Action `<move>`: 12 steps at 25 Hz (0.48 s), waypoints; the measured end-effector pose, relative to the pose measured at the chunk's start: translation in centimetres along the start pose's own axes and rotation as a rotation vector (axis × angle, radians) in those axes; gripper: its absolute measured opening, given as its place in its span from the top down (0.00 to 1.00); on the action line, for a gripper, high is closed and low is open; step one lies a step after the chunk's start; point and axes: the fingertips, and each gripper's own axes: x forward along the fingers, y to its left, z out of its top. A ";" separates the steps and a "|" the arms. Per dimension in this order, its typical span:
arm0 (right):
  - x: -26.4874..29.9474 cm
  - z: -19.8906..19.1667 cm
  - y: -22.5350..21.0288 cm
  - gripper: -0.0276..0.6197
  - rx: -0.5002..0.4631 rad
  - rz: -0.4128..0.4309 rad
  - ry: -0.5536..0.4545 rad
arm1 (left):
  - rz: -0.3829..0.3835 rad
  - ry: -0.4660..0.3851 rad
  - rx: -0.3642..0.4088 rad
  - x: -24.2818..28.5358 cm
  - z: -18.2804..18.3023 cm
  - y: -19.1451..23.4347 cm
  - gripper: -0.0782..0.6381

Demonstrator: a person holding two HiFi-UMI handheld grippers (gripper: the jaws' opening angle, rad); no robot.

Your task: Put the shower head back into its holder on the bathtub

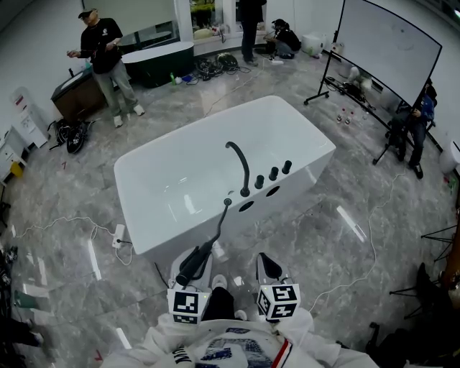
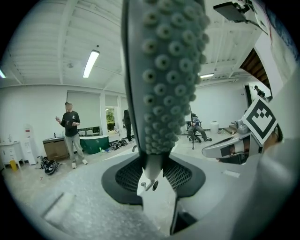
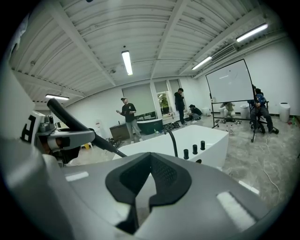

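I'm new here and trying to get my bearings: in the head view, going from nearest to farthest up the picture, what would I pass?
shower head → white bathtub → dark tub → window

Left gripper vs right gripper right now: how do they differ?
The left gripper is clamped on the shower head; the right gripper holds nothing. The left gripper's jaws stand apart around it; the right gripper's jaws are together. Shared: both are held close to the person, side by side, short of the bathtub.
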 end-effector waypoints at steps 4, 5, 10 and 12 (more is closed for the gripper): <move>1.7 0.5 -0.6 0.95 -0.005 -0.007 0.002 | -0.010 -0.002 0.000 1.8 0.1 0.6 0.70; 2.1 0.5 -0.7 0.95 -0.005 -0.008 0.005 | -0.011 -0.004 -0.001 2.2 0.2 0.8 0.70; 4.1 1.3 -1.3 0.95 0.001 -0.016 0.015 | -0.021 -0.028 0.020 4.1 1.9 1.8 0.70; 4.8 1.8 -1.2 0.95 0.001 -0.013 0.011 | -0.024 -0.030 0.023 4.8 2.3 2.2 0.70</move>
